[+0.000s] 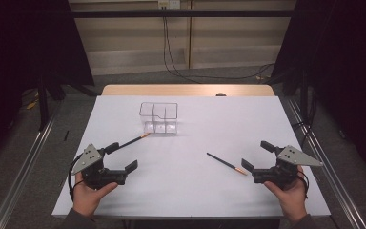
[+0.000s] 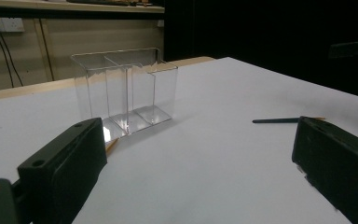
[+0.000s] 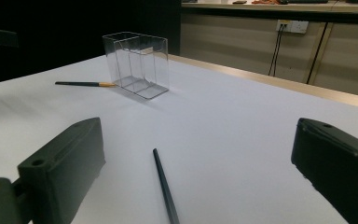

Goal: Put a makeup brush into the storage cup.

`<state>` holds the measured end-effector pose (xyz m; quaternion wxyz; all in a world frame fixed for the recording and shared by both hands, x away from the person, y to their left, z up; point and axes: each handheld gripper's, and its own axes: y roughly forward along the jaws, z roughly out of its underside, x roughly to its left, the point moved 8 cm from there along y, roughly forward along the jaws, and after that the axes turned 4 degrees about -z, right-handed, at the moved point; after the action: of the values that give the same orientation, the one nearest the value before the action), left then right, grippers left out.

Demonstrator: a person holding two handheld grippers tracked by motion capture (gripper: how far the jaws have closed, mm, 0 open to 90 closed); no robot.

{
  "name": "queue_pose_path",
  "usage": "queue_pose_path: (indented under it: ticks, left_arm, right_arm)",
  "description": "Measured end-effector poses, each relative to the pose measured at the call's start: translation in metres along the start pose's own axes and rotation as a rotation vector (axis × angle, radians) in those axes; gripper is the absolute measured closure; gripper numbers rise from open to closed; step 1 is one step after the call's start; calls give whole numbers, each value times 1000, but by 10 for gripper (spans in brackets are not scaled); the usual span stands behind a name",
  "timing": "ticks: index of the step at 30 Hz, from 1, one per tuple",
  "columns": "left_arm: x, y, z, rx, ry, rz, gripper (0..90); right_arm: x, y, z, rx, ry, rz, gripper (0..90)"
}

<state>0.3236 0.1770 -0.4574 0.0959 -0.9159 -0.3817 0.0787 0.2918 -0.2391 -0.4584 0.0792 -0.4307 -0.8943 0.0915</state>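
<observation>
We log both tools wide open, nothing held. Left tool near-left of clear organizer, jaws astride end of left brush. Right tool near-right of organizer; right brush flat on white worktop, tip just beside jaws.

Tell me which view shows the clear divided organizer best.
The left gripper view: the clear organizer stands close, its inner walls and empty compartments plain. The right gripper view shows it farther off; the high view shows it small, from above.
</observation>
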Motion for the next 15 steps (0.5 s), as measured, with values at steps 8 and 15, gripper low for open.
queue_pose_path:
  ticks: [8, 15]
  left_arm:
    - [2, 2, -1, 2, -1, -7, 31]
    - [4, 0, 1, 17, 14, -16, 33]
  right_arm:
    - [-2, -1, 1, -7, 10, -3, 13]
    - [0, 0, 0, -6, 6, -15, 13]
